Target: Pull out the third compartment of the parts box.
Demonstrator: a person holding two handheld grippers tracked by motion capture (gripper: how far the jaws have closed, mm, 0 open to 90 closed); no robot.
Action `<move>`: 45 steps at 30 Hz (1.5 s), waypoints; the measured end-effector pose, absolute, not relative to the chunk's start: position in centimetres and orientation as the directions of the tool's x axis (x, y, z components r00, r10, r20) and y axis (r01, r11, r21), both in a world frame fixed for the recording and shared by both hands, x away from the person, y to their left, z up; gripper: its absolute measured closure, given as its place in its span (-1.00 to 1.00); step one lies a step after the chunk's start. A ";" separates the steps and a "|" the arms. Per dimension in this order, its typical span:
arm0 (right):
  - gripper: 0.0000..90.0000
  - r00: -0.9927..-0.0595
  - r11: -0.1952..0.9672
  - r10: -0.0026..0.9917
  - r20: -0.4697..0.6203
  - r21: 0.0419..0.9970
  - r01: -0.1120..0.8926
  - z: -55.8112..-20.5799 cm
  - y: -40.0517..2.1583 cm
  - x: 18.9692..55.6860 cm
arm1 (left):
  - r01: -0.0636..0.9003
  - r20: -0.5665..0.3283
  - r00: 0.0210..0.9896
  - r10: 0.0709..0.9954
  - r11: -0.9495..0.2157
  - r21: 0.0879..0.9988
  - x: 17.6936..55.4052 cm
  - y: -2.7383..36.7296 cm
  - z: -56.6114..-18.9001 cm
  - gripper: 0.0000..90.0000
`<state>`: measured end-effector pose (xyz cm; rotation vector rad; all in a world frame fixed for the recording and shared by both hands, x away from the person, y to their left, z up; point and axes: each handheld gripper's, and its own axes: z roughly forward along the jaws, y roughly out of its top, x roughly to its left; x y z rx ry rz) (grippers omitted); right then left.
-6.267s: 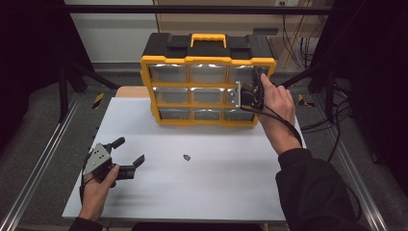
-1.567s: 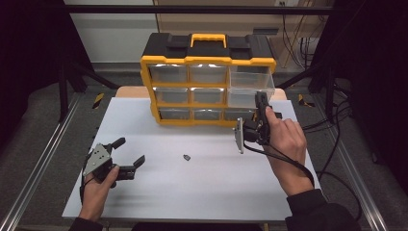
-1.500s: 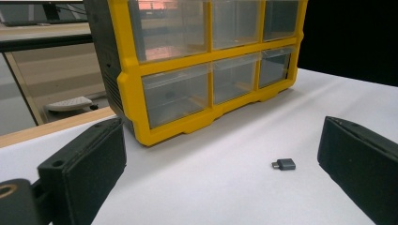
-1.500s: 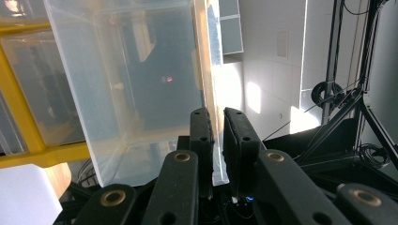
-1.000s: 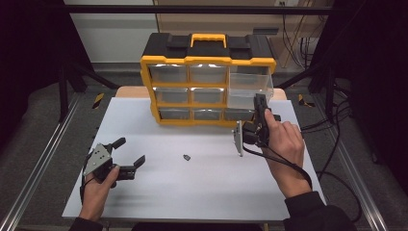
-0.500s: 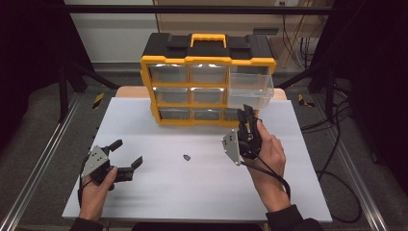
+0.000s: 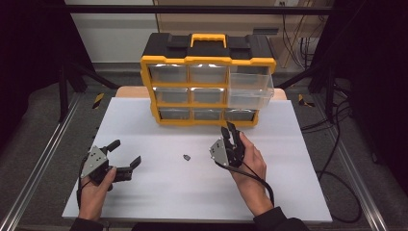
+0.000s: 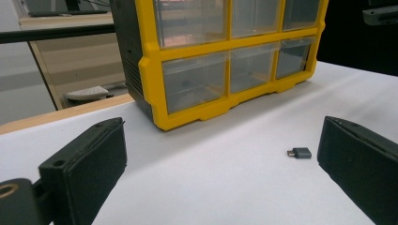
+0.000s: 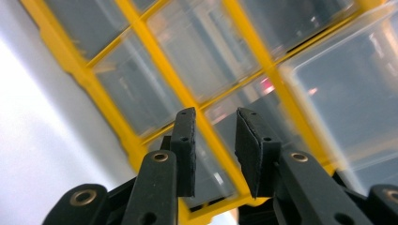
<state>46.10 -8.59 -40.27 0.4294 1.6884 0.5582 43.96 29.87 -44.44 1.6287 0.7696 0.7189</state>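
A yellow and black drawer organizer [image 7: 207, 82] stands at the back of the white table [image 7: 144, 125], and the same organizer [image 8: 225, 61] shows in the left gripper view. One clear drawer [image 7: 250, 90] in its right column stands pulled out. A small grey adapter [image 7: 186, 157] lies in the middle of the table. My left gripper [image 7: 126, 152] rests at the front left, jaws wide open, with the adapter [image 8: 299, 152] lying ahead near its right jaw. My right gripper [image 7: 228, 131] hovers low before the organizer [image 9: 155, 70]. Its jaws [image 9: 216, 117] have just been opening and have nothing between them.
A wooden board [image 7: 132, 91] sits under the organizer at the back. Metal frame rails [image 7: 43, 159] run along both sides of the table. Cables [image 7: 337, 159] lie on the floor to the right. Dark stands flank the organizer.
My right hand has come down and toward me, from beside the organizer's right end to low over the table in front of it. The left hand has stayed still.
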 end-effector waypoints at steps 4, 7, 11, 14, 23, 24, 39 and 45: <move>0.50 -0.221 0.793 0.594 -0.773 0.609 0.001 -41.0 -8.7 46.2 | 0.101 0.057 0.601 0.797 -0.146 0.984 43.8 29.9 -44.3 -0.97; 0.47 -0.238 0.782 0.607 -0.758 0.623 0.011 -41.3 -8.6 46.3 | 0.098 0.058 0.599 0.799 -0.145 0.985 43.9 29.9 -44.2 -0.97; 0.35 -0.271 0.756 0.636 -0.723 0.654 0.029 -41.5 -8.4 46.5 | 0.102 0.053 0.594 0.803 -0.141 0.985 44.1 30.0 -44.3 -0.97; 0.22 -0.306 0.727 0.663 -0.684 0.685 0.046 -41.8 -8.1 46.5 | 0.102 0.055 0.593 0.803 -0.142 0.985 44.0 30.0 -44.3 -0.97; -0.17 -0.410 0.616 0.745 -0.527 0.779 0.118 -42.2 -6.9 46.7 | 0.107 0.051 0.594 0.803 -0.141 0.984 43.8 29.9 -44.4 -0.97; -0.20 -0.419 0.601 0.754 -0.506 0.788 0.130 -42.3 -6.8 46.8 | 0.109 0.048 0.593 0.804 -0.139 0.984 43.9 29.9 -44.4 -0.97; -0.55 -0.562 0.457 0.805 -0.191 0.803 0.381 -43.4 -5.5 48.2 | 0.112 0.041 0.590 0.806 -0.131 0.985 44.0 30.0 -44.4 -0.97; -0.64 -0.593 0.417 0.800 -0.093 0.797 0.437 -43.7 -5.1 48.5 | 0.112 0.040 0.592 0.805 -0.131 0.985 44.0 30.0 -44.4 -0.97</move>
